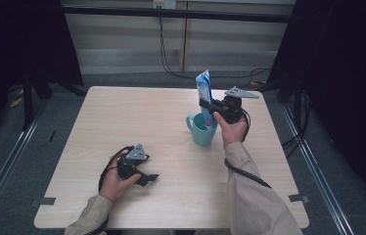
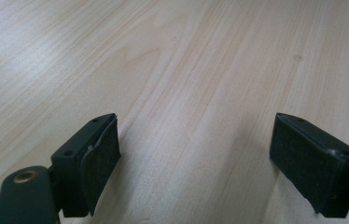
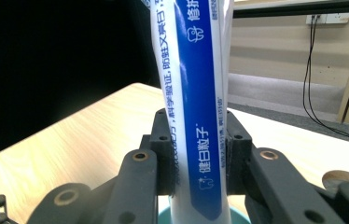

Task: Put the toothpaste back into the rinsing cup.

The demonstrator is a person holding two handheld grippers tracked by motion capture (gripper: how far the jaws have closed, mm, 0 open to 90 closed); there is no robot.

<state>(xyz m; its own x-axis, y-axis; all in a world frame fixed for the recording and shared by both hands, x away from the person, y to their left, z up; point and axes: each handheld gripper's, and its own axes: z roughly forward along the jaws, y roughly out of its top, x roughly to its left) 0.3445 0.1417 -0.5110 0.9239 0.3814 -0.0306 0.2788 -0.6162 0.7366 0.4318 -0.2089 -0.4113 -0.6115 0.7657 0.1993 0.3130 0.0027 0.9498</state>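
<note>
A blue-and-white toothpaste tube stands upright with its lower end inside a teal mug near the table's middle right. My right gripper is shut on the tube just above the mug's rim. In the right gripper view the black pads press the tube from both sides, and the mug's teal rim peeks out below. My left gripper rests low on the wooden table at the front left, open. Its two jaws stand wide apart over bare wood.
The mug's handle points left. Black cables hang down the back wall behind the table. Dark curtains and frame legs flank both sides. Grey tape marks sit at the table's front corners.
</note>
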